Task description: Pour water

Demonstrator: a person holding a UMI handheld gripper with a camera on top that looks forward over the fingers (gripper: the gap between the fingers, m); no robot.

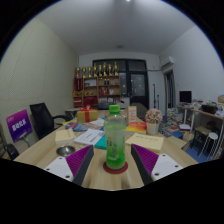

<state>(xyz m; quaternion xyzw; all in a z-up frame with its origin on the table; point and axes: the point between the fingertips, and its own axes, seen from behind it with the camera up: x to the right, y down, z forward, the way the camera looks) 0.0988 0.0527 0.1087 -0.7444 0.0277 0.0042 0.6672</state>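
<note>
Round wooden desk [100, 172] crowded with papers and boxes from 9 through 3 o'clock beyond the bottle, bare wood only close in around its base and toward the near edge. Clear bottle [116, 137], green cap, green liquid low inside, upright on a red coaster [116, 167] at 12 o'clock from the claw [111, 166]. Standing between the parted pink-padded fingers [60, 166], gap either side, not clamped.

You face an office: pale walls [40, 60], a shelving unit [98, 85] against the far wall, a black chair [42, 117], and desks [205, 122] right.
</note>
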